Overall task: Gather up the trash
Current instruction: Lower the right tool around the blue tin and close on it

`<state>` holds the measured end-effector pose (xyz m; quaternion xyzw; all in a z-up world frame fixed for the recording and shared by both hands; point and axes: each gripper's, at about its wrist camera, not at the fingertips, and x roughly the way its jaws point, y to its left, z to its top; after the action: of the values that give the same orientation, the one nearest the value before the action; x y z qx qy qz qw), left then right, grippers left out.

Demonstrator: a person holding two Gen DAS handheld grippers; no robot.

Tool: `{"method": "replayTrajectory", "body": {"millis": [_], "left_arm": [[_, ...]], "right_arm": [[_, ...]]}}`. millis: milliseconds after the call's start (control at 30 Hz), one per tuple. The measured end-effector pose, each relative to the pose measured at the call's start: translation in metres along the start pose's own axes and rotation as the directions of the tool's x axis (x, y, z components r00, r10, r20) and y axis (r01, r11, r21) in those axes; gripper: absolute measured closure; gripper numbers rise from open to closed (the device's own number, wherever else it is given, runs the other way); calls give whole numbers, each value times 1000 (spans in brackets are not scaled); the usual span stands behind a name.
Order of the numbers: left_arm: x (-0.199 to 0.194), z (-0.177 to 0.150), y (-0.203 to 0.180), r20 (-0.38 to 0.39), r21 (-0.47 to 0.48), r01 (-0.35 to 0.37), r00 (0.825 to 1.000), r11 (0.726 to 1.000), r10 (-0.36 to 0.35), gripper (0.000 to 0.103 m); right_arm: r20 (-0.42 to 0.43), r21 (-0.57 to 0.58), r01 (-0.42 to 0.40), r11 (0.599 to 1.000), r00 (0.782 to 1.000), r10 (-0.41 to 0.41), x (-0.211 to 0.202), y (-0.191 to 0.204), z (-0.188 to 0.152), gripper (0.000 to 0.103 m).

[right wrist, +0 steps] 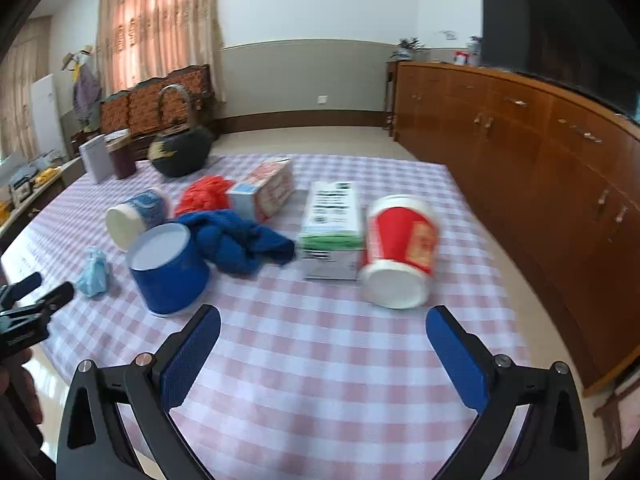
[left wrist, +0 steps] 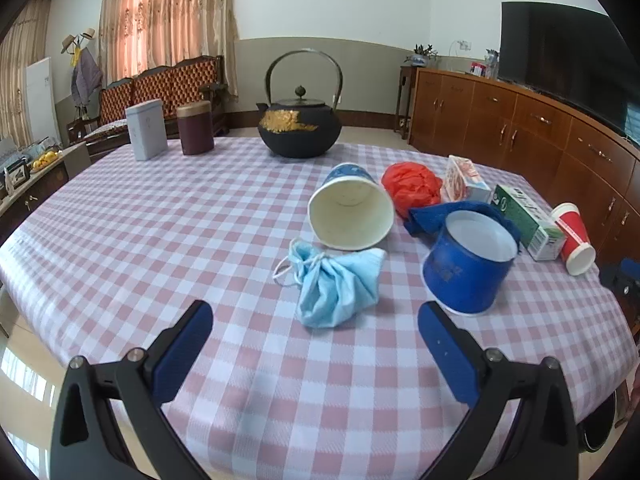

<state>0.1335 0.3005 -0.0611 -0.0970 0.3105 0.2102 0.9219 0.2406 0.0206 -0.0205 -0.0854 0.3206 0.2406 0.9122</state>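
— What's on the far left of the table?

— Taking the black kettle as the marker: left of it, at the far edge, stand a pale tin box and a dark red canister, just beside each other and upright.

— And the trash?

— All nearer than the kettle and mostly to its right. A crumpled blue face mask lies nearest, in front of the kettle. Just behind it a paper cup with a blue outside lies on its side, mouth toward us. Right of that is a crumpled red plastic bag, then a blue cloth with a blue tub tilted against it. Further right of the kettle come a red-and-white carton, a green-and-white box lying flat, and last a red cup on its side, touching the box at the table's right edge.

— The grippers?

— The left gripper hangs low over the cloth with its blue fingers spread wide, empty, the mask just ahead between them. The right gripper is also spread wide and empty, the red cup just ahead and slightly right. The right view is blurred on that cup.
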Motion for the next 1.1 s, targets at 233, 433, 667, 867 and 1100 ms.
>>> {"method": "replayTrajectory", "body": {"millis": [233,433,667,867,1100], "left_arm": [[0,-3,13,-6,6,-8,1000,1000,8,1],[1,2,37,-2,-18,-28,1000,999,28,1],[12,8,42,-12,-25,-24,1000,999,23,1],[23,10,25,-25,-6,19,999,1000,-20,4],[53,14,0,-95,40,51,994,998,-47,14]], "right_arm": [[-46,-117,-149,982,988,145,26,63,4,0],[-87,-179,-202,963,978,189,53,104,11,0],[-117,-146,-187,971,978,171,88,115,28,17],[-90,-147,-186,972,981,174,75,98,26,27],[-92,-194,-197,961,979,182,70,87,19,27]]}}
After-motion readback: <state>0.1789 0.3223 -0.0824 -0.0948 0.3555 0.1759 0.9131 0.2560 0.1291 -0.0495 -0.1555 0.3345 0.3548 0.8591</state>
